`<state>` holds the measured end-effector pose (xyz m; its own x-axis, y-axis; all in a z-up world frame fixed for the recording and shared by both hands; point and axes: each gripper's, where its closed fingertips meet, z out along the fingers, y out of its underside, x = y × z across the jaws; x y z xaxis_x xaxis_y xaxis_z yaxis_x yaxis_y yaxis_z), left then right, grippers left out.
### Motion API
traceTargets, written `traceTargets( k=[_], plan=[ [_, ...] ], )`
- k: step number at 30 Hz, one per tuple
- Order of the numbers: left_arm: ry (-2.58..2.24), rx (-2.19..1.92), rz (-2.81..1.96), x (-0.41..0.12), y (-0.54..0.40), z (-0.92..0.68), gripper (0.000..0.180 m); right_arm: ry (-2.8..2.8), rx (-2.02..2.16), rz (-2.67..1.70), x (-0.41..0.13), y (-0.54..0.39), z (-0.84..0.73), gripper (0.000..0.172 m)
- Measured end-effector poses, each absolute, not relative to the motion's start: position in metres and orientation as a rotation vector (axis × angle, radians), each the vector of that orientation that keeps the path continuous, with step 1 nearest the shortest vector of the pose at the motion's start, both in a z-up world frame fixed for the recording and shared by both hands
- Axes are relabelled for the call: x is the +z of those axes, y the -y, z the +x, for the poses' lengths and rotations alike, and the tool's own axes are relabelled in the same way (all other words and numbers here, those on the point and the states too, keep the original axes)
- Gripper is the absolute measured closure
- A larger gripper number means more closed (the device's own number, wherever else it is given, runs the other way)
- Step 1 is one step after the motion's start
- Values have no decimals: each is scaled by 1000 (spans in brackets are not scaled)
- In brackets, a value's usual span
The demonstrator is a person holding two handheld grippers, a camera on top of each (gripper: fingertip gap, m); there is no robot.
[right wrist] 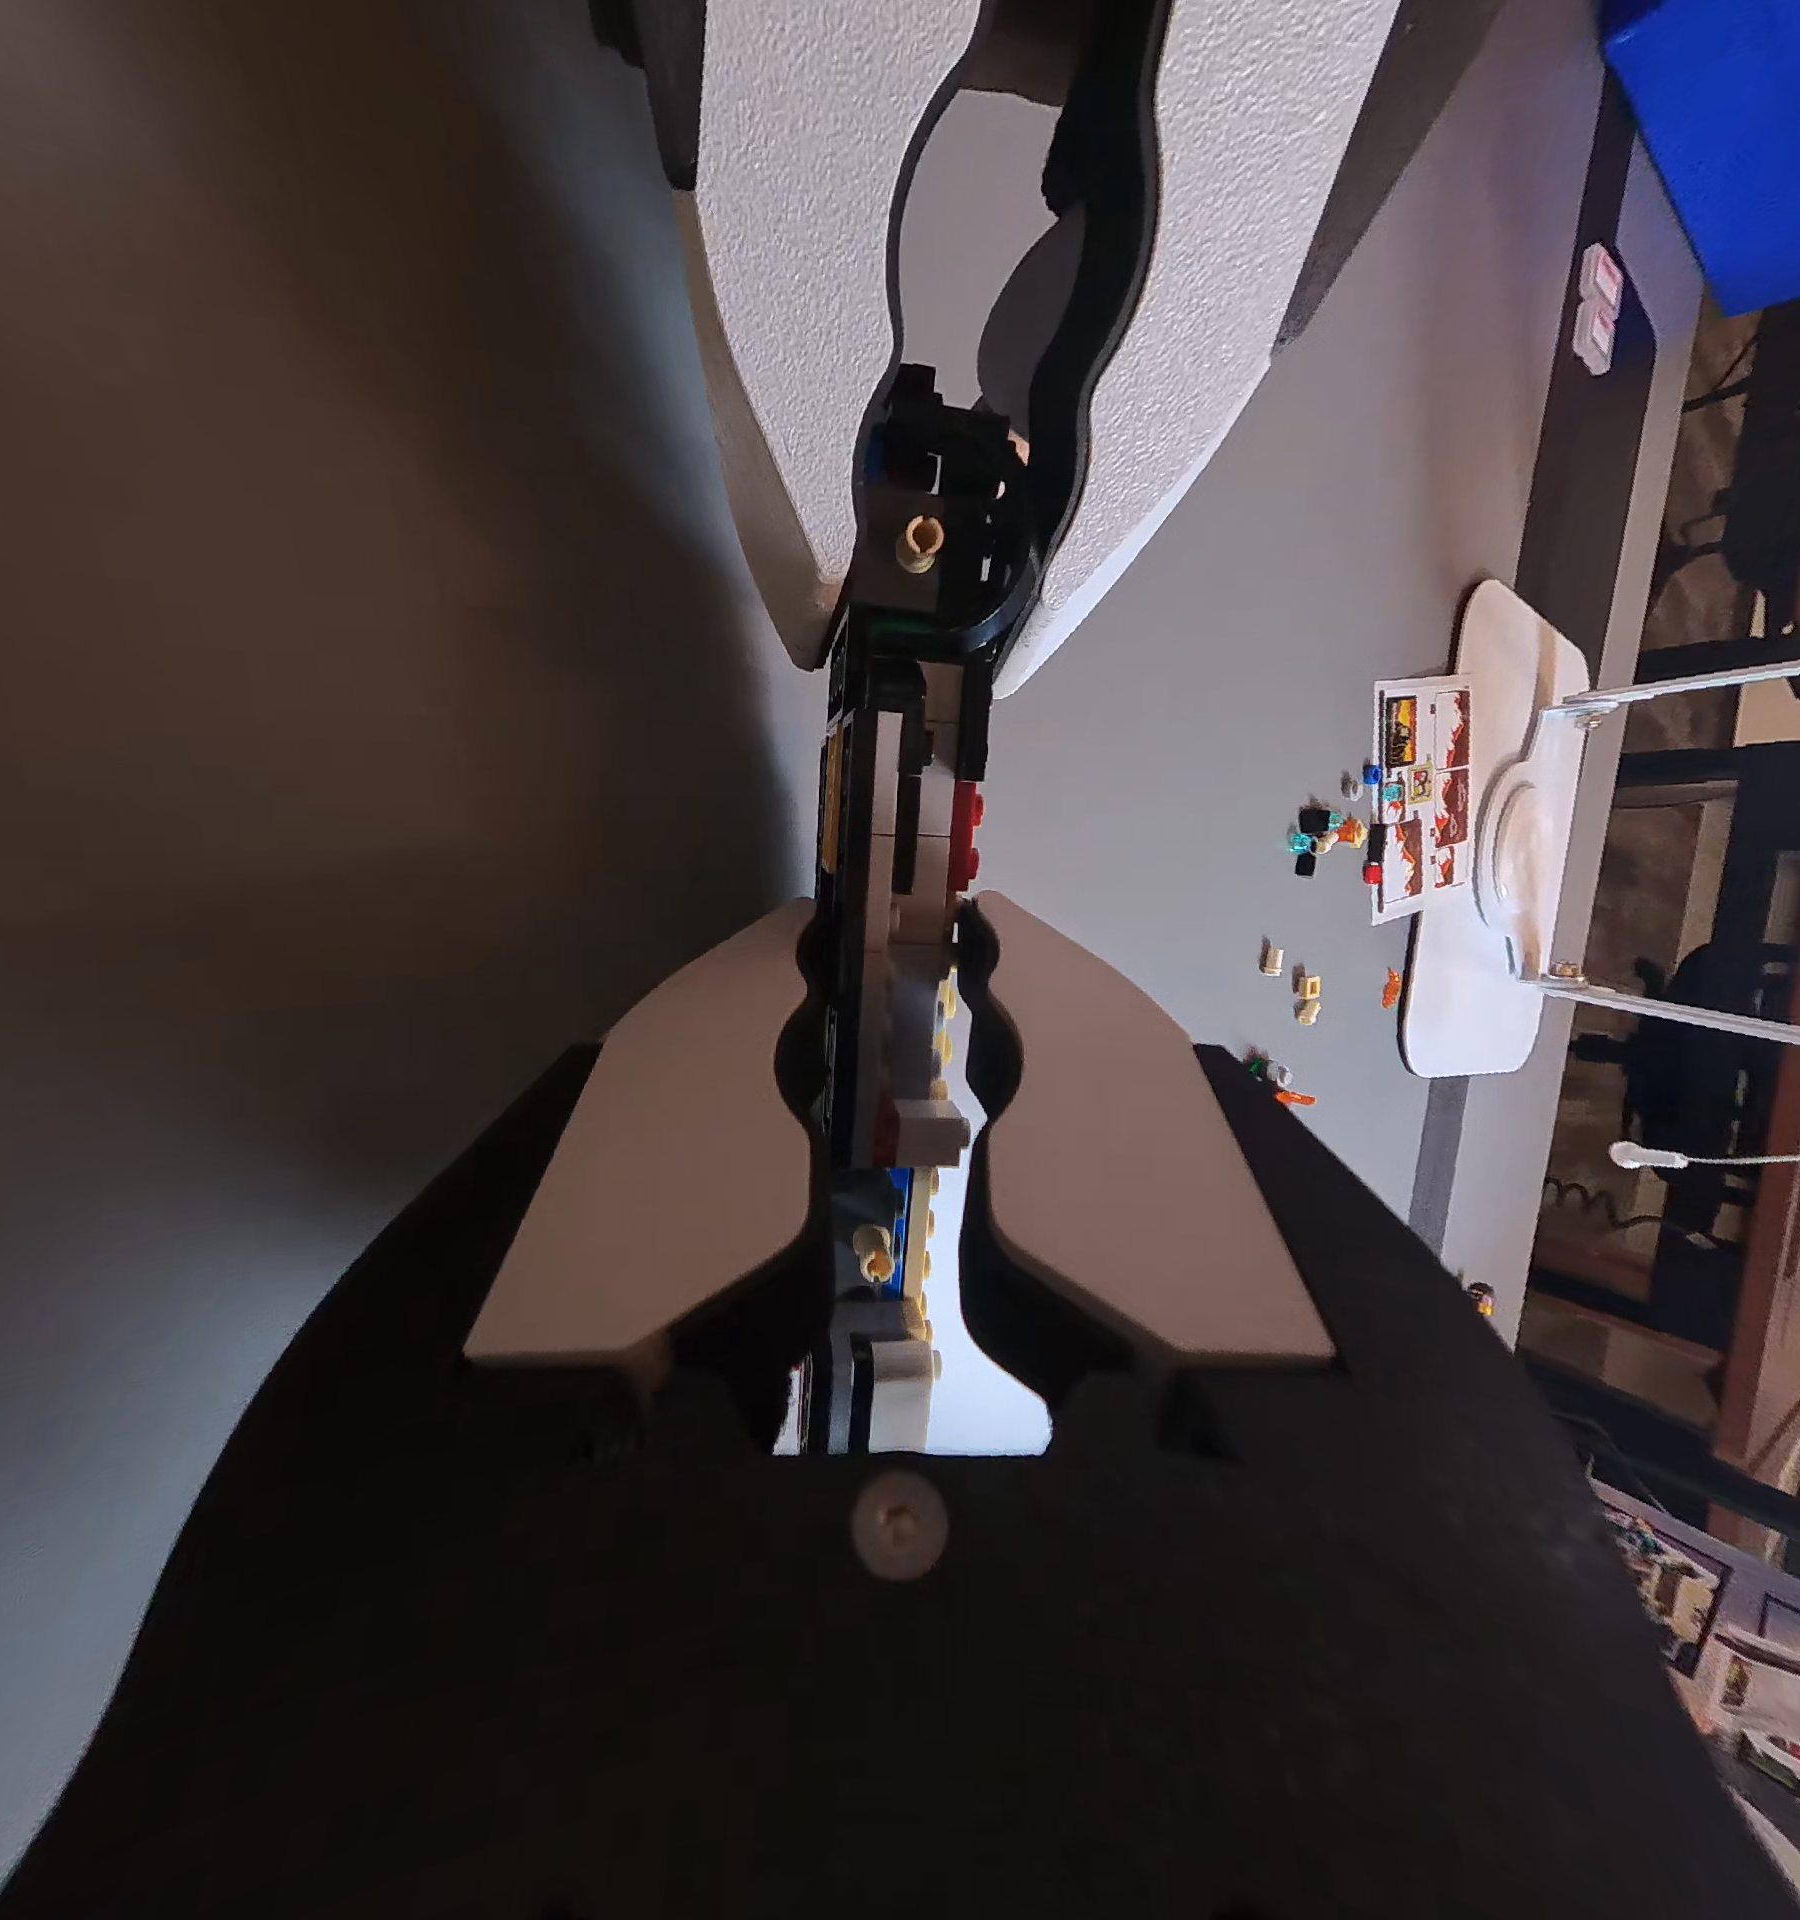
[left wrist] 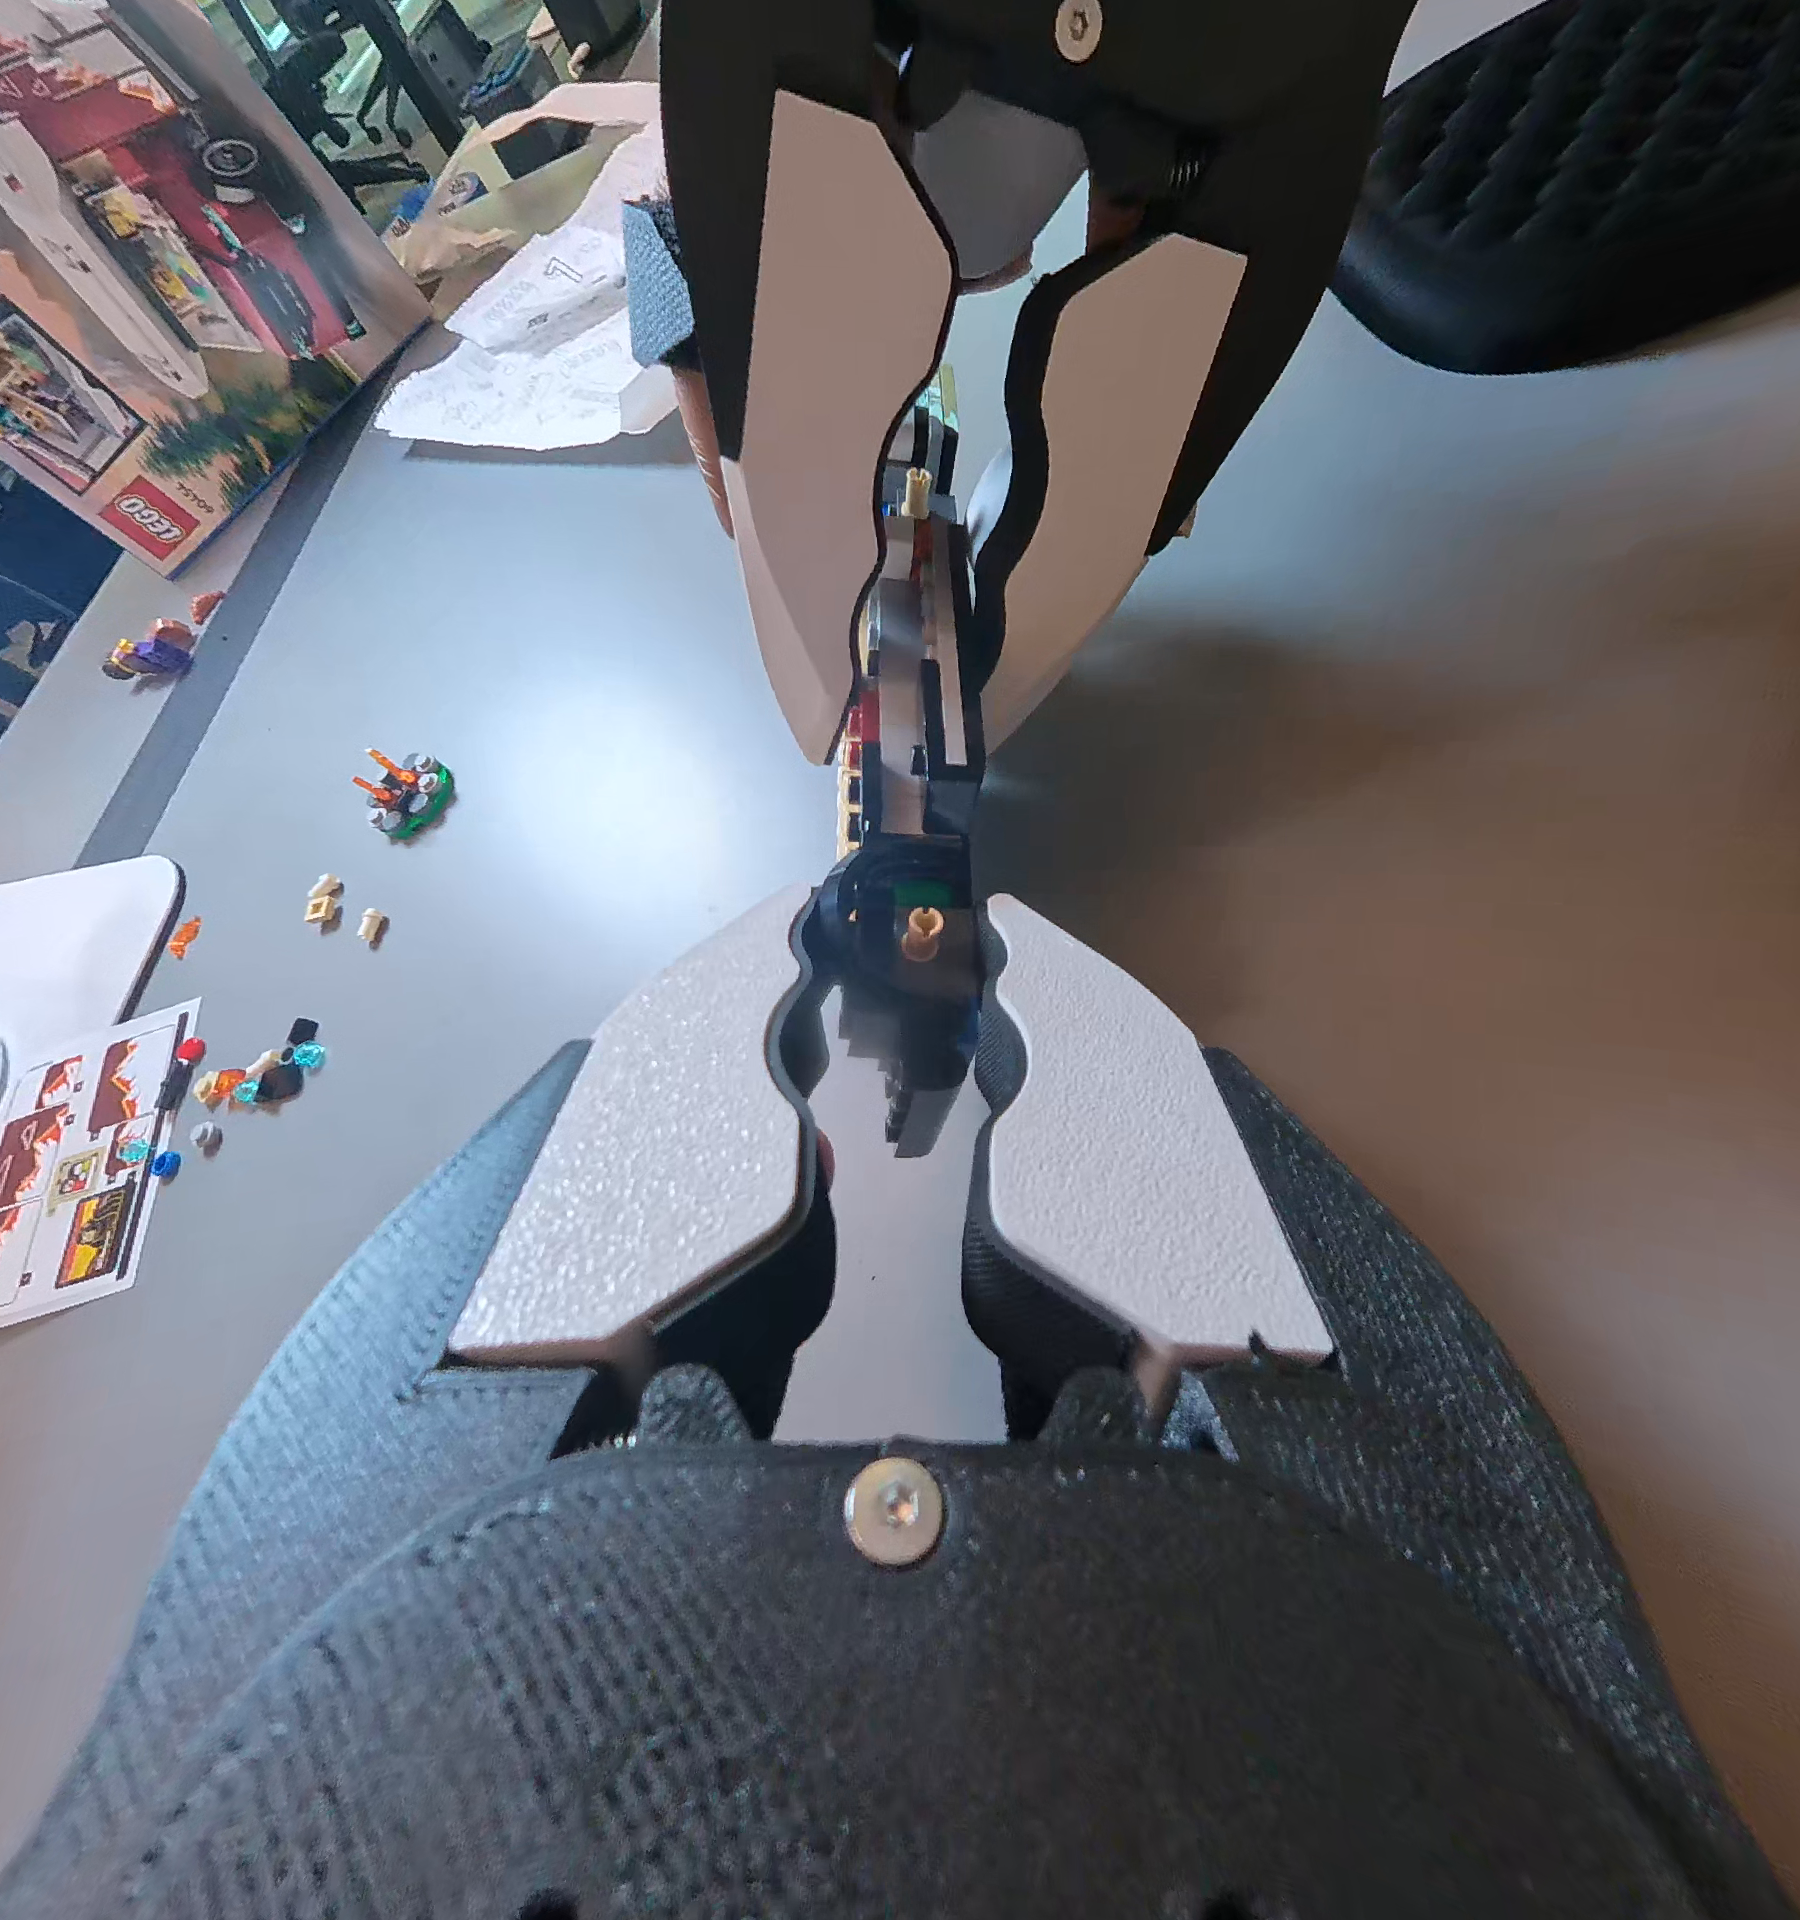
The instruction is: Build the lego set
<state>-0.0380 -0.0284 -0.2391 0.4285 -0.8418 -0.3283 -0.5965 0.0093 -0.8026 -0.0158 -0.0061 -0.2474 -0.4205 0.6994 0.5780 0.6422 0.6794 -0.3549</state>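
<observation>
A long, narrow brick assembly of black, grey, red and tan pieces is held in the air above the grey table, with a gripper at each end. My left gripper is shut on the end that has a black arch and a tan pin. My right gripper comes in from the top of the left wrist view and clamps the far end. In the right wrist view my right gripper is shut on the assembly, with the left gripper opposite it.
A toy set box and paper sheets lie at the far left. A small green round build, tan pieces, loose small bricks, a sticker sheet and a white stand base sit left. A black chair is at the far right. The grippers are tip to tip, or close to it.
</observation>
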Motion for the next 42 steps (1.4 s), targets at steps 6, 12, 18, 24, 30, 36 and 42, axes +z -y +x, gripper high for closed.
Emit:
traceTargets(
  k=[6,12,18,24,30,36,42],
  plan=[
    [-1254,-328,-1705,-241,27,-41,156,2169,113,-1050,-248,6,-18,148],
    [-1191,-323,-1688,-238,17,-47,154,2089,50,-1055,-247,-4,-23,149],
    [-1200,-152,-1657,-241,7,-67,157,2034,-112,-1003,-255,-23,-31,149],
    [-1278,6,-1607,-247,6,-74,162,2043,-55,-1006,-259,-13,-28,136],
    [-1335,34,-1603,-256,13,-71,163,2095,85,-1148,-262,-7,-12,141],
    [-1432,78,-1641,-275,22,-71,147,2128,-39,-1054,-273,-6,-9,140],
    [-1270,-170,-1706,-255,29,-73,140,2121,76,-1117,-271,0,-6,137]
  ],
)
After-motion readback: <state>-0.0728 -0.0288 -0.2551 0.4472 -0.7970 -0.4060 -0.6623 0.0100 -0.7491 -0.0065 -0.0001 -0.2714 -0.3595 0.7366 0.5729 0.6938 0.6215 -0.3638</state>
